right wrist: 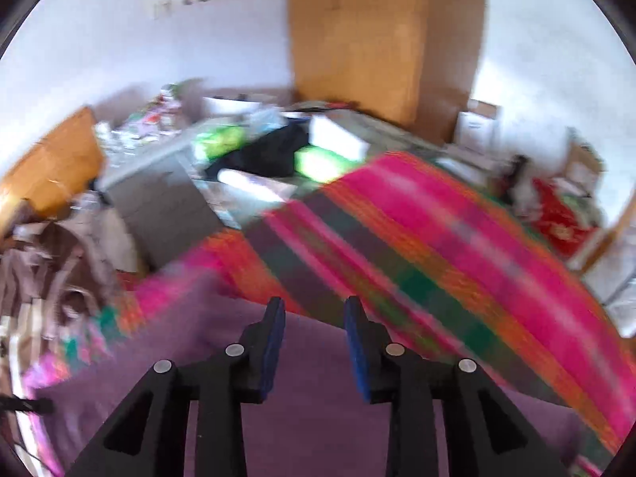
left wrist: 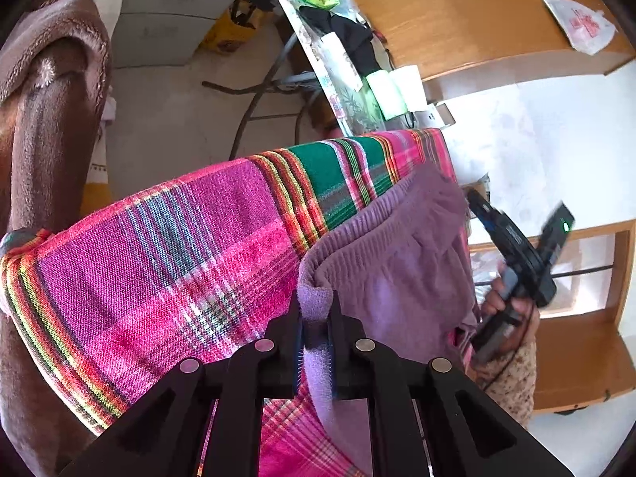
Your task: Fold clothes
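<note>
Black fingers of the left gripper (left wrist: 316,332) are pressed onto a bunched fold of the purple garment (left wrist: 397,262), the cloth pinched at what looks like its ribbed waistband edge. That garment lies on a pink plaid cloth (left wrist: 159,262) which covers the work surface. The right gripper (right wrist: 314,342) is spread with nothing between its blue pads — it hovers over the purple garment (right wrist: 318,429), though its view is blurred and contact cannot be judged.

Assessment: the step in hand appears to be lifting or drawing one edge over to make a fold. To do it well, the left pinch should keep the whole band thickness, not a single layer, and travel level so the fabric does not drag the plaid cloth along. The free claw would best take the matching corner on its side — both edges then move together and land square. A cluttered table (left wrist: 318,63) stands well apart.
</note>
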A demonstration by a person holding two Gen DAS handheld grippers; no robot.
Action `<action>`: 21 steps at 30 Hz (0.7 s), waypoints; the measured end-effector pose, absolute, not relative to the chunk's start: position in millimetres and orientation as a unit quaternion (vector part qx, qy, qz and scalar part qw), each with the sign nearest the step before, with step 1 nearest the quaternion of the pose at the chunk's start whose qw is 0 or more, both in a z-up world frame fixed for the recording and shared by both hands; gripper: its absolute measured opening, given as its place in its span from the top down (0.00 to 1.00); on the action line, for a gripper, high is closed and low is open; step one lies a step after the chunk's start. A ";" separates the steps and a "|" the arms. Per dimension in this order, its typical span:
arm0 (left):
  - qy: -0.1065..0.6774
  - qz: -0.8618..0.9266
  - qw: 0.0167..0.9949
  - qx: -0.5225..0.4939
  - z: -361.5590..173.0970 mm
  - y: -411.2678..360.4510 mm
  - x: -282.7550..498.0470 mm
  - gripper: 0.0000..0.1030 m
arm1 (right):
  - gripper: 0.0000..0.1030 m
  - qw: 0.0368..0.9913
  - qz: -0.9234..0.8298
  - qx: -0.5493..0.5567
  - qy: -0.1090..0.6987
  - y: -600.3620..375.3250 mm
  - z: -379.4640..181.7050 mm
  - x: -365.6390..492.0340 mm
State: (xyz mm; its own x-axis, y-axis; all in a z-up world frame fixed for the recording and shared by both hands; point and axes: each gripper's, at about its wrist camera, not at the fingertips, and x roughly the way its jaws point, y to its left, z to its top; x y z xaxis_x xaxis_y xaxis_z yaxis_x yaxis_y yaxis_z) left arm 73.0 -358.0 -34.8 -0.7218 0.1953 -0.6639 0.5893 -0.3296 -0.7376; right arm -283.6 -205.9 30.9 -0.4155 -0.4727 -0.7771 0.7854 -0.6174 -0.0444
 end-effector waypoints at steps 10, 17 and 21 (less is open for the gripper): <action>0.557 -0.736 0.146 0.355 -31.1 -351.9 71.6 0.89 | 0.65 0.248 -0.836 0.436 0.221 -118.8 -9.4 -334.6; 0.549 -0.737 0.176 0.353 -25.4 -348.0 74.6 0.90 | 0.65 0.233 -0.839 0.435 0.229 -114.9 -14.0 -334.1; 0.545 -0.737 0.186 0.355 -23.8 -345.3 73.3 0.89 | 0.65 0.232 -0.862 0.409 0.187 -87.9 11.4 -321.5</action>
